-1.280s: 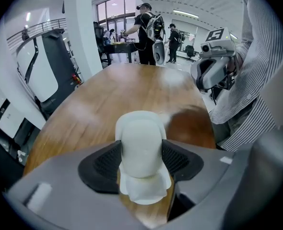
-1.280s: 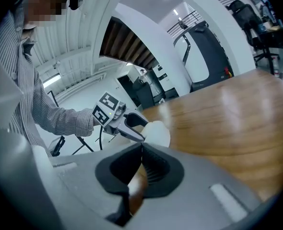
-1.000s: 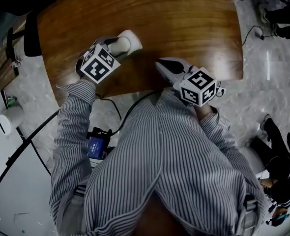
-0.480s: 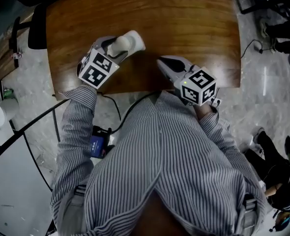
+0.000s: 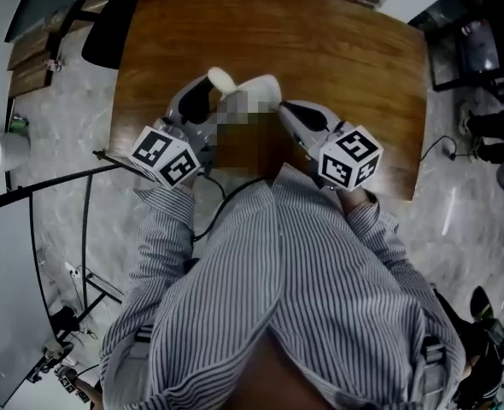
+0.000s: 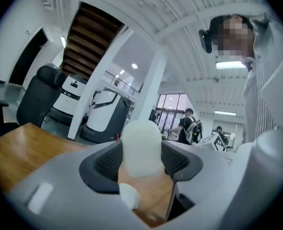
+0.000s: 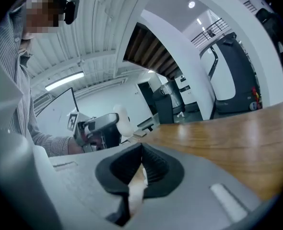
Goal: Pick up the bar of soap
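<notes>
The bar of soap point(image 5: 220, 79) is a pale rounded bar, held up off the brown wooden table point(image 5: 346, 49) by my left gripper point(image 5: 213, 101), which is shut on it. In the left gripper view the soap point(image 6: 141, 145) stands between the dark pads of that gripper point(image 6: 141, 159) and juts past them. My right gripper point(image 5: 284, 109) hovers beside it over the table's near edge, shut with nothing in it. In the right gripper view its pads point(image 7: 153, 169) touch, and the left gripper point(image 7: 100, 128) with the soap point(image 7: 123, 119) shows to the left.
A black chair point(image 5: 107, 37) stands at the table's far left corner. A white canister point(image 5: 0, 152) and cables point(image 5: 85, 229) lie on the floor at left, dark gear point(image 5: 491, 58) at right. People point(image 6: 187, 126) stand far off in the room.
My left gripper has lifted the soap and carried it to the right, close to the right gripper. The head view has swung, so the table sits further right. The right gripper stays shut.
</notes>
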Motion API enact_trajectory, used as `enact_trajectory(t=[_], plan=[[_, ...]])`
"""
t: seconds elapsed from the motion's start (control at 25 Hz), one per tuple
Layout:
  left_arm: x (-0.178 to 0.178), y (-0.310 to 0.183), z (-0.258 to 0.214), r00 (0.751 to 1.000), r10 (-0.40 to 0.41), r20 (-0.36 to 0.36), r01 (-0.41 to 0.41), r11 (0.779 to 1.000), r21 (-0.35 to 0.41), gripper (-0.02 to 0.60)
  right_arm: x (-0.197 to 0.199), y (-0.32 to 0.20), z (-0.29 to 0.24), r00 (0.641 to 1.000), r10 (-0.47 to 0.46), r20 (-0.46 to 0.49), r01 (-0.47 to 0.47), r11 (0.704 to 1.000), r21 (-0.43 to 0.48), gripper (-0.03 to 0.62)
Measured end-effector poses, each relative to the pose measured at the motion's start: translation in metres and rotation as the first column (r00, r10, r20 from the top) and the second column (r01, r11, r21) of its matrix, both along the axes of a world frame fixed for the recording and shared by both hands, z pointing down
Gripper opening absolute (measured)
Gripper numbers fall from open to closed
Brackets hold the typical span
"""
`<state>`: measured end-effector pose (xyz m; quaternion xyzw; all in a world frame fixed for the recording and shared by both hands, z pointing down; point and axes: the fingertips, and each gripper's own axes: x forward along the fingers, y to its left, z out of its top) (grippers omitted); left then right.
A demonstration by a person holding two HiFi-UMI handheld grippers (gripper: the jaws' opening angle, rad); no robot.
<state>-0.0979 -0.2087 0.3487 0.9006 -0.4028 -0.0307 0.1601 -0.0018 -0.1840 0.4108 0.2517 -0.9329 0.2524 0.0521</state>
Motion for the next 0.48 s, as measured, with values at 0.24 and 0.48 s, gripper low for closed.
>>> enact_trajectory(t=[0.24,0.48], plan=[[-0.021,0.026,-0.024,0.934,-0.041,-0.356,0.061,0.997,0.047,0.262,-0.004,-0.011,-0.044,0.968,0.031,0.251,-0.032,0.999,0.001,0.003],[-0.031,0.032,-0.019,0.874,-0.075,-0.48,0.111,0.993,0.047,0.262,-0.007,-0.014,-0.046,0.954,0.053,0.294,-0.041,0.998,-0.047,0.003]])
